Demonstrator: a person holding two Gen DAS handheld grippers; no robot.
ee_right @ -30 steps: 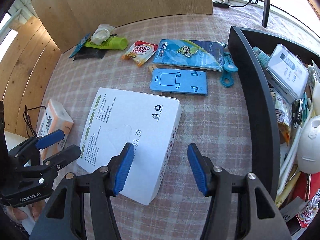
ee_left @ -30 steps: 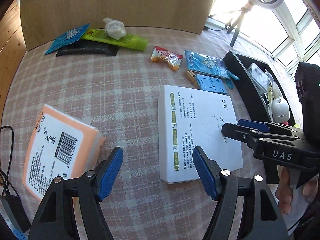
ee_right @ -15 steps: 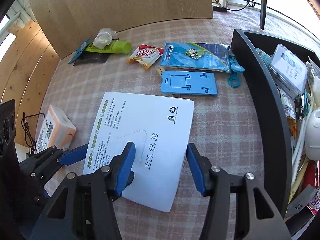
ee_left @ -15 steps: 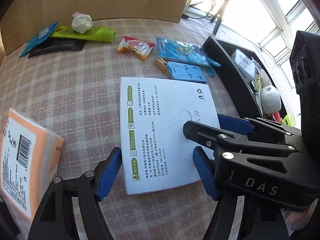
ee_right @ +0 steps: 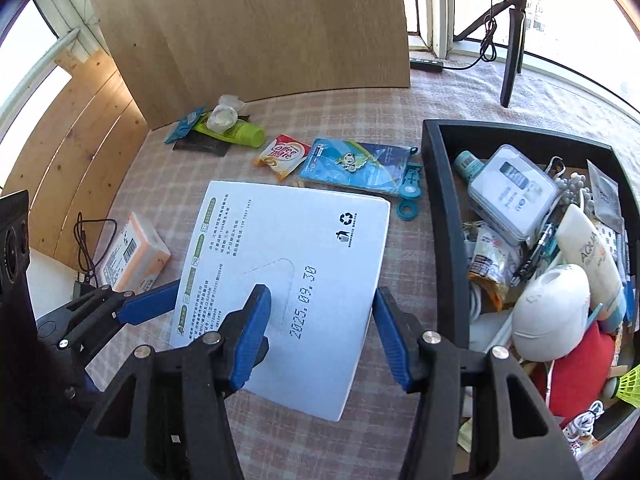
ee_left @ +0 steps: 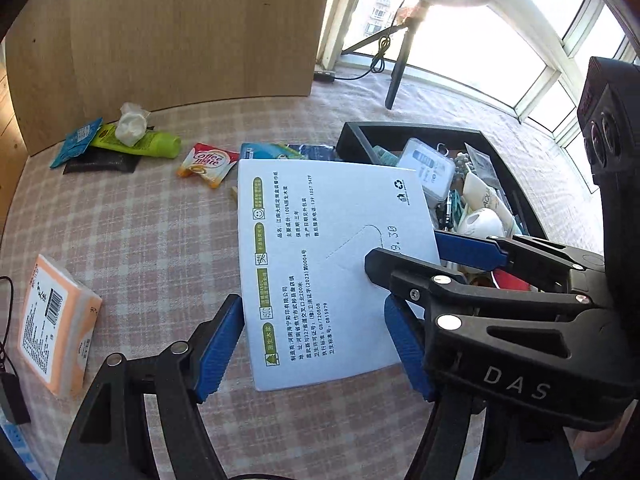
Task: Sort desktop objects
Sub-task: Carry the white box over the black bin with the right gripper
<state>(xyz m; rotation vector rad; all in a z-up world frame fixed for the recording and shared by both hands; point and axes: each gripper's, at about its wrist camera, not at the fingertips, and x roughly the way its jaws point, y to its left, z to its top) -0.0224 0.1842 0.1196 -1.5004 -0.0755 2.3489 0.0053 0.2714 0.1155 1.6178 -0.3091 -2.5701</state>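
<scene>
Two hand-held grippers frame a flat white cardboard box (ee_right: 288, 272) printed with green labels and the date 2025.09.30, raised at a tilt above the pink checked table (ee_right: 192, 184). The left gripper (ee_left: 312, 344) has its jaws spread wide across the box's near edge; the right gripper (ee_right: 320, 336) has its jaws at the box's right side, though whether they actually clamp it cannot be told. A black storage tray (ee_right: 444, 216) crammed with small items sits just beside the box. An orange tissue pack (ee_left: 56, 320) lies well apart at left.
</scene>
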